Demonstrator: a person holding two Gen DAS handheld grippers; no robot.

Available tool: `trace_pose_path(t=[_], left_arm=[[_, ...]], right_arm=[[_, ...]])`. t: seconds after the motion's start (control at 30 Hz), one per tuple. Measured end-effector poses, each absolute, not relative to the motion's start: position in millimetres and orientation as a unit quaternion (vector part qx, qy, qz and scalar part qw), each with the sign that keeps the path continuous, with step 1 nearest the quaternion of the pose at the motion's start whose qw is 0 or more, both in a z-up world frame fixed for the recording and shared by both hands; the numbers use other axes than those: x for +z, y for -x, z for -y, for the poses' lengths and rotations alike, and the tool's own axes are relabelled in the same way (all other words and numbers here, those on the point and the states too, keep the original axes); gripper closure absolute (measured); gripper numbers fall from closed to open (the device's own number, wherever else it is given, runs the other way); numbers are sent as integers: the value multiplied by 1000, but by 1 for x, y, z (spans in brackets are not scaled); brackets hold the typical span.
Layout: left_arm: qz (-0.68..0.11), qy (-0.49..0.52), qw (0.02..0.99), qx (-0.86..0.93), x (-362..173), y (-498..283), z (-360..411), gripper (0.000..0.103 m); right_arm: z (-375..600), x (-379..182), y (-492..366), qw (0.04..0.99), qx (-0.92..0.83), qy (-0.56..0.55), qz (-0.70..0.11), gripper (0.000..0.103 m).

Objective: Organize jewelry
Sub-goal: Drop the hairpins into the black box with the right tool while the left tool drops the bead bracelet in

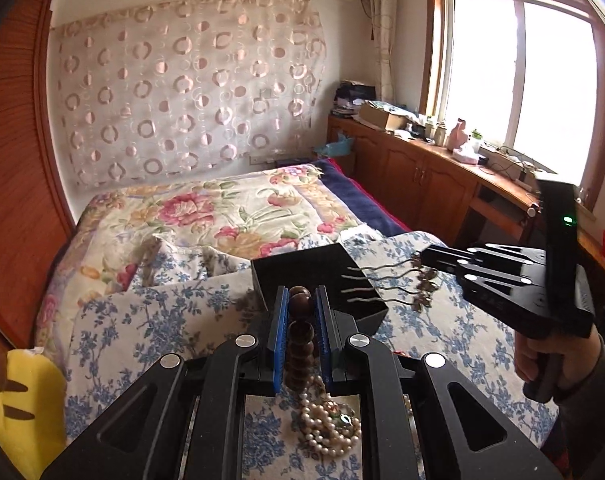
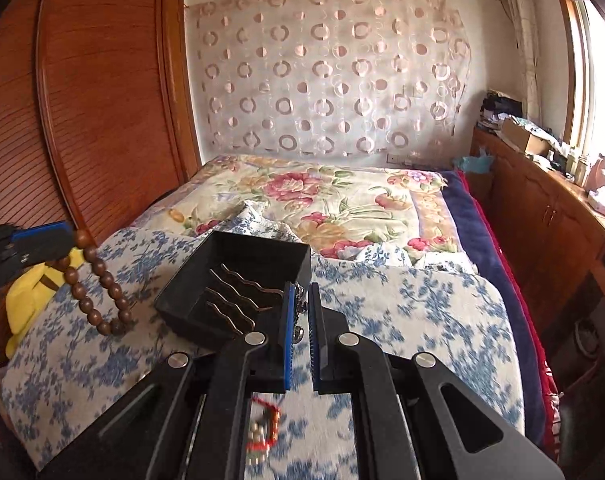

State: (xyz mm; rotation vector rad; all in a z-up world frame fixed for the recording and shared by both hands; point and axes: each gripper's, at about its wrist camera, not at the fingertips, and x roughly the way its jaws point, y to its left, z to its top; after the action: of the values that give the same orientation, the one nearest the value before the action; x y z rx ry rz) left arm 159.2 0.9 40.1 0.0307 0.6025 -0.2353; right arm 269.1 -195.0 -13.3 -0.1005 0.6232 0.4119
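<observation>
My left gripper [image 1: 301, 300] is shut on a brown wooden bead bracelet [image 1: 300, 334], which hangs in a loop in the right wrist view [image 2: 98, 280]. My right gripper [image 2: 301, 300] is shut on a metal hair comb with wavy prongs [image 2: 238, 292]; its prongs reach over the open black box [image 2: 262, 254]. In the left wrist view the comb [image 1: 382, 280] points left over the box [image 1: 314, 268], held by the right gripper [image 1: 424, 262]. A pearl necklace [image 1: 332, 424] lies on the bed under my left gripper. A red-string bracelet [image 2: 264, 432] lies under my right gripper.
The box sits on a blue-flowered quilt [image 2: 402, 320] on the bed. A yellow plush toy [image 1: 18, 412] lies at the left bed edge. A wooden wardrobe [image 2: 94, 100] stands left; a cluttered wooden cabinet [image 1: 434, 168] runs under the window on the right.
</observation>
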Motion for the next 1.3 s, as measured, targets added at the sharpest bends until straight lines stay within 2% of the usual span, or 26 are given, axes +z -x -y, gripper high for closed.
trace_pose_path(t=[0.3,0.57,0.67,1.07,1.17,1.2,1.27,1.3], left_arm=[[-294,-19,950,-100,46,-182,-6,91],[-294,-25,950,-103,47,-204,1,91],[-290,-28,951,-100,46,-210,6,91],[-298,-31,948,-104,27,-241,30,91],[-307,-32,946,-101,18,-253,34,91],[-309,-32,945,-98,14,-256,35,90],[-312,-27,945,-91,10,-260,35,74],[-314,-23,945,-92,8,-260,34,72]], right_arm=[[160,-39,-308,912,223,48,-342,95],[144,-62,-309,895,240,68,-369,92],[150,-60,-303,897,241,72,-365,85],[190,-60,-261,904,240,85,-343,81],[199,-62,-253,904,242,81,-343,75],[202,-64,-250,904,243,79,-343,72],[205,-66,-247,903,245,79,-345,70],[206,-66,-245,902,245,79,-346,69]])
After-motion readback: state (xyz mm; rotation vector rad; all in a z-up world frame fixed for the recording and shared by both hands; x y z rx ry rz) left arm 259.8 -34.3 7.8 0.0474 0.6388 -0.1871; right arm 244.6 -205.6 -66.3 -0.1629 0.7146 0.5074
